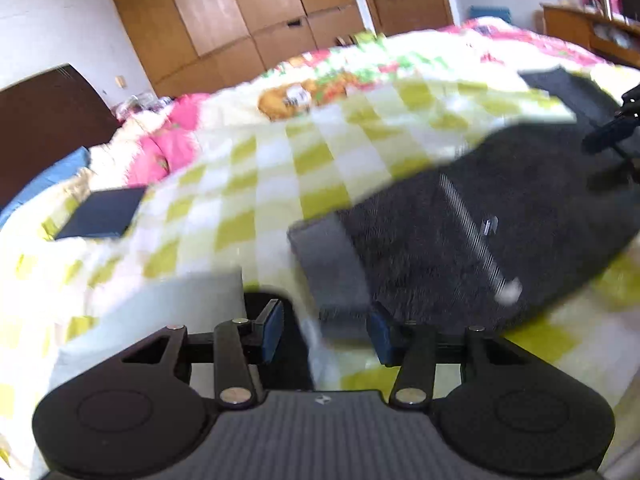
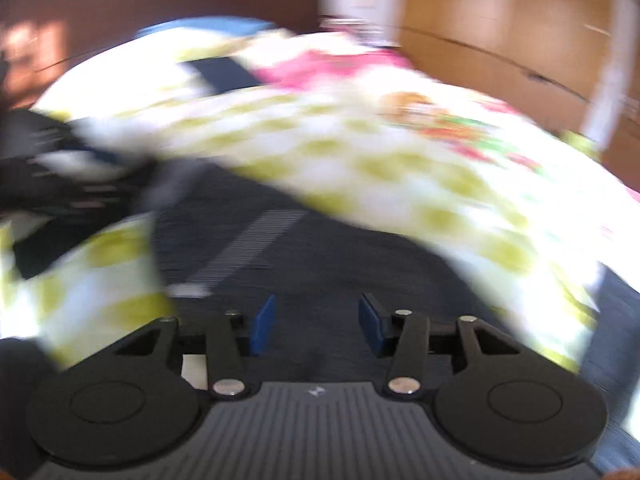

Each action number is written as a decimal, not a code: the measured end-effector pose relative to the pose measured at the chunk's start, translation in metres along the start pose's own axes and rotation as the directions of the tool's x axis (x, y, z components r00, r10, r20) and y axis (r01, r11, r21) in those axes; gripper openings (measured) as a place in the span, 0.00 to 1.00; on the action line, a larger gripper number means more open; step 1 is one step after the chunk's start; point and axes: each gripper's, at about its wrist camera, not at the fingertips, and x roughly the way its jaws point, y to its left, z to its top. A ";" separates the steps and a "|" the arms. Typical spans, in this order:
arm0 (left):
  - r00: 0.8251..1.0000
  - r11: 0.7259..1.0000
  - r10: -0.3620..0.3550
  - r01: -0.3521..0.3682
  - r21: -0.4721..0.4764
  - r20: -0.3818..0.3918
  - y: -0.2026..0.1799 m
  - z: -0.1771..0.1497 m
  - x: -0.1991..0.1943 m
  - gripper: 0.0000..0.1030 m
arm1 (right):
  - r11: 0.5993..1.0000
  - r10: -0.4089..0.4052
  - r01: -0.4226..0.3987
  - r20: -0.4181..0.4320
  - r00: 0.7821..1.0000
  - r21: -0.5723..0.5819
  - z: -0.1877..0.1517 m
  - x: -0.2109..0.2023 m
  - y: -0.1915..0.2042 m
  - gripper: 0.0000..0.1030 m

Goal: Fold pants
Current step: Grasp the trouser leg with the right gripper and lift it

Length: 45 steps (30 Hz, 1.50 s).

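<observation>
1. The left gripper [image 1: 324, 330] stands part open, its blue pads apart with nothing pressed between them. A grey cuff-like band of the pants [image 1: 332, 264] reaches down toward the gap, but blur hides whether it lies between the pads or just beyond them.
2. The right gripper [image 2: 316, 320] is also part open and empty; through the gap only dark cloth shows below, with no sign of a pinch.
3. The pants [image 1: 480, 220] lie on the checked bedspread [image 1: 248, 184], just ahead and to the right of the left gripper. In the right wrist view the same dark pants [image 2: 320, 248] fill the ground straight ahead of the fingers.
4. Their long axis seems to run from the grey band near the left gripper up and to the right, toward the far dark end [image 1: 560, 80] of the cloth. A pale stripe [image 1: 472, 224] crosses the bundle.
5. Judged from this, the left hand is nearest the band end, while the right hand hovers over the body of the garment, so the next grasp likely falls to each at its own end.
6. Farther off lie a dark flat object [image 1: 100, 214] on the bed, then the wooden wardrobe [image 1: 248, 12].
</observation>
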 end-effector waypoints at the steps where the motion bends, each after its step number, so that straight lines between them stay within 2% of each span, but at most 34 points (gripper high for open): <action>1: 0.999 1.000 -0.020 0.020 -0.002 0.030 -0.007 0.009 -0.004 0.59 | 0.997 -0.066 0.067 -0.011 0.998 0.039 -0.003 -0.001 -0.025 0.47; 4: 0.988 0.993 -0.122 0.121 0.010 0.097 -0.046 0.037 -0.006 0.59 | 0.954 -0.247 0.256 -0.074 0.966 0.157 -0.008 0.010 -0.111 0.54; 5: 0.979 0.986 -0.170 0.168 0.019 0.111 -0.064 0.046 -0.001 0.59 | 0.929 -0.311 0.323 -0.092 0.946 0.183 -0.008 0.016 -0.137 0.58; 7: 0.954 0.964 -0.264 0.261 0.041 0.142 -0.102 0.063 0.011 0.59 | 0.877 -0.398 0.412 -0.107 0.911 0.246 -0.008 0.031 -0.186 0.58; 8: 0.938 0.949 -0.314 0.311 0.043 0.146 -0.123 0.071 0.021 0.59 | 0.857 -0.410 0.429 -0.124 0.903 0.287 -0.006 0.040 -0.207 0.59; 11: 0.891 0.901 -0.432 0.434 0.023 0.138 -0.174 0.093 0.048 0.59 | 0.802 -0.387 0.421 -0.170 0.906 0.423 0.004 0.072 -0.268 0.59; 13: 0.849 0.854 -0.513 0.520 -0.023 0.125 -0.198 0.105 0.065 0.59 | 0.789 -0.380 0.429 -0.199 0.903 0.440 0.011 0.094 -0.286 0.62; 14: 0.841 0.845 -0.527 0.534 -0.033 0.124 -0.210 0.109 0.070 0.59 | 0.789 -0.353 0.409 -0.207 0.913 0.459 0.014 0.106 -0.294 0.62; 15: 0.838 0.841 -0.533 0.540 -0.033 0.119 -0.220 0.113 0.074 0.59 | 0.780 -0.341 0.402 -0.213 0.916 0.480 0.017 0.117 -0.300 0.62; 17: 0.829 0.832 -0.549 0.554 -0.023 0.109 -0.238 0.118 0.081 0.59 | 0.773 -0.354 0.424 -0.235 0.905 0.471 0.024 0.139 -0.307 0.62; 19: 0.824 0.828 -0.559 0.561 -0.002 0.097 -0.253 0.120 0.083 0.59 | 0.764 -0.409 0.496 -0.286 0.867 0.411 0.023 0.160 -0.311 0.61; 20: 0.825 0.829 -0.558 0.559 0.011 0.091 -0.260 0.120 0.084 0.59 | 0.748 -0.418 0.512 -0.301 0.857 0.423 0.020 0.165 -0.318 0.50; 21: 0.826 0.830 -0.557 0.558 0.021 0.085 -0.265 0.118 0.083 0.59 | 0.725 -0.415 0.516 -0.310 0.856 0.455 0.013 0.168 -0.326 0.30; 22: 0.826 0.829 -0.559 0.558 0.029 0.078 -0.269 0.117 0.082 0.59 | 0.695 -0.405 0.509 -0.309 0.861 0.508 0.005 0.161 -0.337 0.24; 24: 0.824 0.826 -0.563 0.561 0.045 0.068 -0.279 0.114 0.079 0.59 | 0.648 -0.356 0.442 -0.267 0.896 0.620 -0.014 0.140 -0.355 0.07; 25: 0.823 0.826 -0.564 0.562 0.056 0.063 -0.282 0.113 0.077 0.59 | 0.635 -0.346 0.425 -0.254 0.903 0.646 -0.018 0.130 -0.361 0.03; 26: 0.826 0.828 -0.560 0.556 0.070 0.058 -0.286 0.113 0.075 0.59 | 0.625 -0.345 0.410 -0.236 0.909 0.664 -0.024 0.116 -0.365 0.01; 28: 0.834 0.833 -0.549 0.543 0.103 0.045 -0.295 0.115 0.073 0.59 | 0.603 -0.324 0.329 -0.154 0.933 0.727 -0.036 0.076 -0.376 0.00; 30: 0.838 0.834 -0.544 0.535 0.135 0.041 -0.303 0.119 0.068 0.59 | 0.573 -0.335 0.275 -0.086 0.938 0.772 -0.049 0.036 -0.387 0.00; 32: 0.841 0.833 -0.539 0.525 0.178 0.042 -0.312 0.124 0.061 0.59 | 0.539 -0.358 0.231 -0.028 0.933 0.810 -0.062 -0.007 -0.401 0.01; 33: 0.841 0.830 -0.539 0.522 0.197 0.044 -0.317 0.126 0.058 0.59 | 0.539 -0.347 0.201 -0.002 0.938 0.818 -0.066 -0.021 -0.406 0.07; 35: 0.843 0.830 -0.537 0.520 0.202 0.039 -0.323 0.128 0.059 0.60 | 0.557 -0.287 0.150 0.020 0.958 0.817 -0.066 -0.029 -0.407 0.08; 36: 0.841 0.829 -0.540 0.527 0.186 0.028 -0.324 0.129 0.061 0.60 | 0.576 -0.273 0.148 0.019 0.962 0.804 -0.063 -0.026 -0.401 0.10; 37: 0.839 0.830 -0.544 0.534 0.162 0.020 -0.325 0.128 0.064 0.60 | 0.612 -0.252 0.142 0.023 0.967 0.778 -0.056 -0.016 -0.390 0.13; 38: 0.840 0.833 -0.542 0.535 0.141 0.016 -0.326 0.128 0.067 0.60 | 0.644 -0.236 0.142 0.019 0.972 0.752 -0.049 -0.005 -0.380 0.27; 39: 0.841 0.835 -0.541 0.536 0.128 0.012 -0.327 0.127 0.070 0.60 | 0.674 -0.226 0.155 0.002 0.974 0.722 -0.040 0.013 -0.370 0.55; 40: 0.840 0.835 -0.542 0.537 0.121 0.011 -0.328 0.126 0.072 0.60 | 0.694 -0.222 0.180 -0.031 0.975 0.698 -0.030 0.037 -0.360 0.67; 41: 0.839 0.834 -0.544 0.539 0.117 0.014 -0.328 0.124 0.073 0.60 | 0.702 -0.219 0.197 -0.056 0.974 0.684 -0.024 0.058 -0.355 0.72; 44: 0.824 0.821 -0.566 0.561 0.106 0.026 -0.330 0.121 0.078 0.60 | 0.703 -0.236 0.264 -0.134 0.962 0.660 -0.009 0.114 -0.348 0.70; 45: 0.819 0.816 -0.574 0.569 0.101 0.027 -0.330 0.119 0.080 0.60 | 0.699 -0.266 0.316 -0.176 0.948 0.642 -0.007 0.131 -0.346 0.66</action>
